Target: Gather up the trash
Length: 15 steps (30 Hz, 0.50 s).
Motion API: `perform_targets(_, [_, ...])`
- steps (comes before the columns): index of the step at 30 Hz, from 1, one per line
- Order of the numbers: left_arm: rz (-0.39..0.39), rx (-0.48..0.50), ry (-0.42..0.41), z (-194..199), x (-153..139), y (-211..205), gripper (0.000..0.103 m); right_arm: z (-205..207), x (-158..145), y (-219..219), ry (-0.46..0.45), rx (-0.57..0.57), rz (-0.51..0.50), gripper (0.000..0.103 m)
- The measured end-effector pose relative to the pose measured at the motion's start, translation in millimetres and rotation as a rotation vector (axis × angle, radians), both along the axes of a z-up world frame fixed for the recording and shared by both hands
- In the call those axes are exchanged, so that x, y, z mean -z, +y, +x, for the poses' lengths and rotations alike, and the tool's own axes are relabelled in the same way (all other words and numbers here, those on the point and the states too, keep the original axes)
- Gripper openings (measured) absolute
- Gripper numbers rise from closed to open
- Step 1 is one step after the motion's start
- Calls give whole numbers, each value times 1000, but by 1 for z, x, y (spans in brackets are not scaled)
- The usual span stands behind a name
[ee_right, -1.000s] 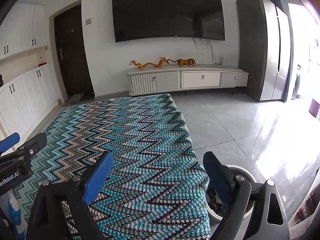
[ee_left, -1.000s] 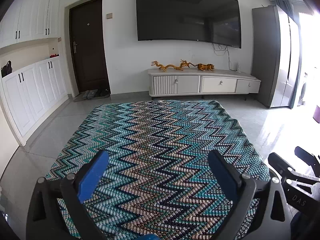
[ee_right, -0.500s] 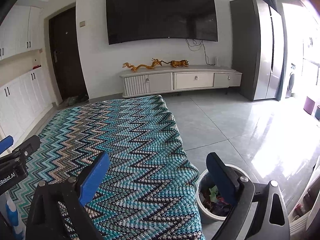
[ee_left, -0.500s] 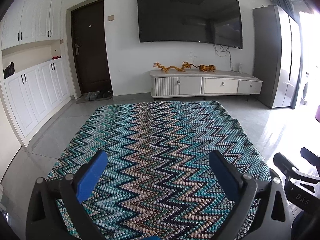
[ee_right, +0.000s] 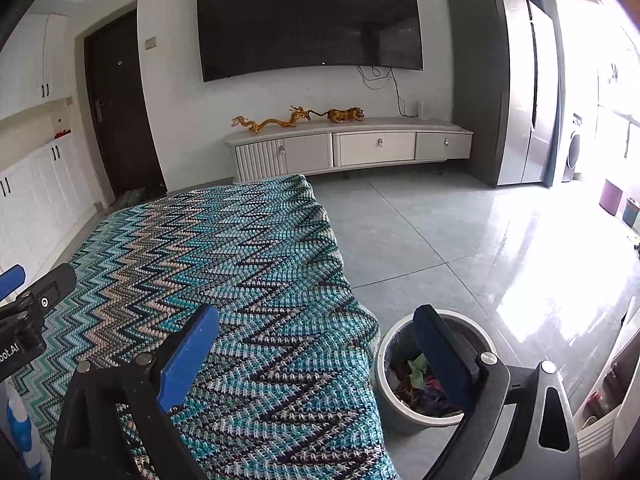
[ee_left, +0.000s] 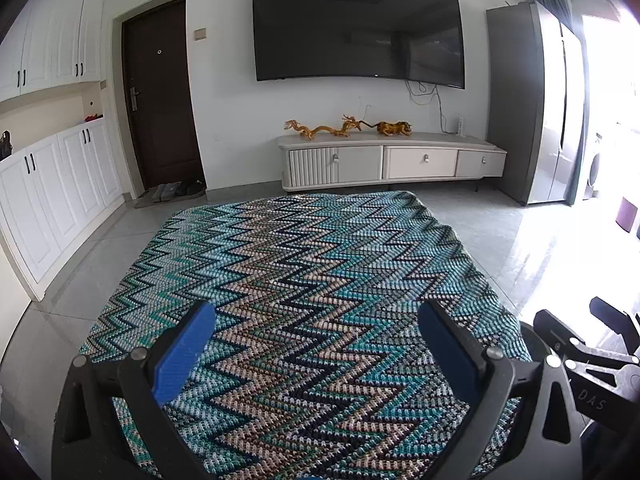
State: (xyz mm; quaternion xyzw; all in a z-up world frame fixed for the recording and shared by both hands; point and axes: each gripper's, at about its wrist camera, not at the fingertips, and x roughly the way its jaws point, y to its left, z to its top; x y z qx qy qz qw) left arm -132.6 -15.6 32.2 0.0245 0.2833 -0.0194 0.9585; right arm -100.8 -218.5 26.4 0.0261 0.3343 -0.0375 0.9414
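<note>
A white round trash bin (ee_right: 390, 392) stands on the floor by the table's right edge, with mixed trash (ee_right: 416, 384) inside. My right gripper (ee_right: 316, 350) is open and empty above the table's right edge, its right finger over the bin. My left gripper (ee_left: 316, 346) is open and empty above the zigzag-patterned cloth (ee_left: 304, 292) covering the table. No loose trash shows on the cloth. The right gripper's body (ee_left: 592, 360) shows at the right of the left wrist view. The left gripper (ee_right: 28, 312) shows at the left of the right wrist view.
A TV stand (ee_left: 392, 160) with golden figurines stands at the far wall under a wall TV (ee_left: 360, 28). A grey fridge (ee_right: 504, 84) is at the right. White cabinets (ee_left: 52, 192) and a dark door (ee_left: 160, 96) are at the left. Glossy tiled floor (ee_right: 460, 248) lies right of the table.
Both grippers have lifted and pulled back a little. The right wrist view now shows more of the bin and its contents. Both stay open.
</note>
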Motion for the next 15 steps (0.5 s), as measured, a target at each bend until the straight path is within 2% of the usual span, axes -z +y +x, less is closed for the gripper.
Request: perform_targets(15, [2,33,31,5,8,-16,102,-2,7,-16,11,29,13,98])
